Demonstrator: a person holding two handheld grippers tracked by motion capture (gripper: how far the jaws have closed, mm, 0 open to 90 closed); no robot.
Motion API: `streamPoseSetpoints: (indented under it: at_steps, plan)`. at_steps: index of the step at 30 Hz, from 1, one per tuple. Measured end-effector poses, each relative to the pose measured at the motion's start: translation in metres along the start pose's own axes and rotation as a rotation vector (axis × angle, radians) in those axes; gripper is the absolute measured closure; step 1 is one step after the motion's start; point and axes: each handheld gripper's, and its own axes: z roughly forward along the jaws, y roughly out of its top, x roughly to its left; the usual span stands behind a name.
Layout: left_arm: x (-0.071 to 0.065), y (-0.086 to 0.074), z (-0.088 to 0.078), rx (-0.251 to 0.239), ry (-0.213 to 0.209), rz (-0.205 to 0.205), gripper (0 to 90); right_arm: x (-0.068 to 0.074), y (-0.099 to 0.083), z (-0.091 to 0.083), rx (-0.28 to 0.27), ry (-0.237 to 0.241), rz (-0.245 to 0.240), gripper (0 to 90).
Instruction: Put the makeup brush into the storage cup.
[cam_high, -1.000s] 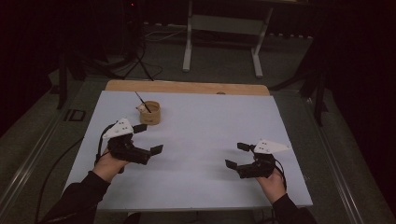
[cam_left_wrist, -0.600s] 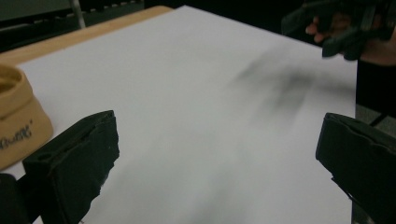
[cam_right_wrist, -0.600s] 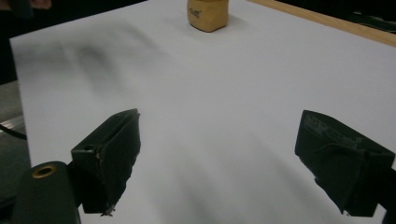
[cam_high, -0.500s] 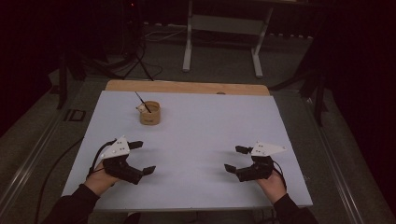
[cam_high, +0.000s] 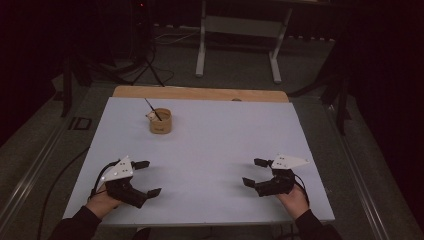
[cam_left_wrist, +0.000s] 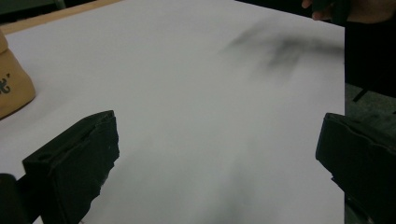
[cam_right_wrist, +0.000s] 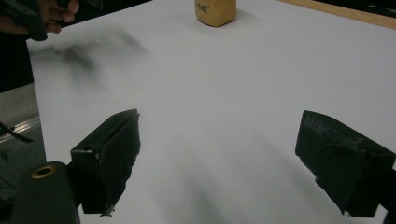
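A tan cup (cam_high: 160, 121) with a thin dark stick leaning in it stands on the far left part of the white table (cam_high: 215, 145). My left gripper (cam_high: 150, 177) hovers low near the front left edge, open, nothing between its jaws. My right gripper (cam_high: 252, 171) is near the front right, also open and empty. In the left gripper view the left gripper (cam_left_wrist: 215, 163) has wide-apart jaws over bare table, with the cup (cam_left_wrist: 11, 88) at the left edge. The right gripper view has the right gripper (cam_right_wrist: 219, 154) spread open and the cup (cam_right_wrist: 215, 11) far ahead.
A wooden strip (cam_high: 200, 93) runs along the table's far edge. Behind it a metal stand (cam_high: 235, 30) rises from the dark floor. A cable (cam_high: 60, 180) trails off the left side. Each gripper view catches the other hand (cam_left_wrist: 327, 7) (cam_right_wrist: 42, 14) at a top corner.
My left gripper has pulled back from near the cup toward the front left edge. The right gripper has hardly shifted.
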Motion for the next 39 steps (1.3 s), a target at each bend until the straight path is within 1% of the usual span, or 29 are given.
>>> streamPoseSetpoints:
  at_steps: [2, 5, 8, 10, 12, 13, 14, 16, 18, 19, 20, 21, 22, 23, 24, 25, 26, 28, 30, 31, 36, 39]
  plan:
    - [-0.003, -0.004, -0.002, 0.005, -0.011, 0.010, 0.0, -0.001, -0.001, -0.002, 0.002, -0.008, -0.015, 13.9]
    - [-0.002, -0.007, -0.007, -0.022, -0.018, -0.004, 0.0, -0.002, -0.004, -0.007, 0.001, -0.006, -0.025, 13.9]
    - [-0.002, -0.008, -0.011, -0.046, -0.015, -0.008, 0.0, -0.003, -0.008, -0.011, -0.021, 0.014, -0.030, 13.9]
    - [-0.002, -0.007, -0.015, -0.063, -0.021, -0.010, 0.0, -0.004, -0.011, -0.014, -0.038, 0.036, -0.049, 13.9]
    - [-0.003, -0.008, -0.019, -0.085, -0.014, -0.003, 0.0, -0.005, -0.013, -0.016, -0.047, 0.054, -0.037, 14.0]
    - [-0.003, -0.008, -0.021, -0.095, -0.018, -0.008, 0.0, -0.006, -0.014, -0.016, -0.047, 0.054, -0.038, 14.0]
    - [-0.003, -0.009, -0.022, -0.095, -0.013, -0.007, 0.0, -0.006, -0.014, -0.016, -0.043, 0.052, -0.034, 13.9]
    - [-0.003, -0.011, -0.025, -0.106, -0.013, -0.011, 0.0, -0.005, -0.015, -0.017, -0.041, 0.052, -0.045, 13.9]
    - [-0.002, -0.014, -0.027, -0.116, -0.002, -0.018, 0.0, -0.004, -0.017, -0.018, -0.041, 0.052, -0.058, 14.0]
    - [-0.002, -0.015, -0.028, -0.128, -0.004, -0.022, 0.0, -0.005, -0.018, -0.018, -0.044, 0.057, -0.055, 13.9]
    - [-0.002, -0.015, -0.028, -0.128, -0.004, -0.022, 0.0, -0.005, -0.018, -0.018, -0.044, 0.057, -0.055, 13.9]
    - [-0.001, -0.017, -0.029, -0.138, 0.003, -0.025, 0.0, -0.005, -0.019, -0.019, -0.052, 0.069, -0.046, 14.0]
    - [-0.001, -0.018, -0.029, -0.143, 0.001, -0.024, 0.0, -0.005, -0.019, -0.019, -0.066, 0.070, -0.058, 14.0]
    - [-0.001, -0.018, -0.029, -0.143, 0.001, -0.024, 0.0, -0.005, -0.019, -0.019, -0.066, 0.070, -0.058, 14.0]
    - [-0.001, -0.018, -0.029, -0.143, 0.001, -0.024, 0.0, -0.005, -0.019, -0.018, -0.068, 0.080, -0.061, 14.0]
    - [-0.001, -0.017, -0.028, -0.140, 0.004, -0.014, 0.0, -0.005, -0.019, -0.018, -0.068, 0.080, -0.061, 14.0]
    - [0.000, -0.017, -0.029, -0.147, 0.006, -0.012, 0.0, -0.004, -0.021, -0.015, -0.060, 0.090, -0.074, 14.0]
    - [0.000, -0.017, -0.029, -0.156, 0.009, -0.014, 0.0, -0.005, -0.022, -0.014, -0.054, 0.094, -0.070, 13.9]
    - [0.000, -0.018, -0.029, -0.160, 0.010, -0.017, 0.0, -0.006, -0.022, -0.014, -0.060, 0.103, -0.058, 13.9]
    - [0.001, -0.018, -0.029, -0.159, 0.010, -0.018, 0.0, -0.006, -0.022, -0.014, -0.059, 0.104, -0.051, 13.9]
    - [0.001, -0.020, -0.026, -0.145, 0.004, -0.018, 0.0, -0.006, -0.023, -0.014, -0.058, 0.099, -0.055, 13.9]
    - [0.000, -0.020, -0.026, -0.145, 0.002, -0.015, 0.0, -0.006, -0.023, -0.013, -0.055, 0.100, -0.055, 13.9]
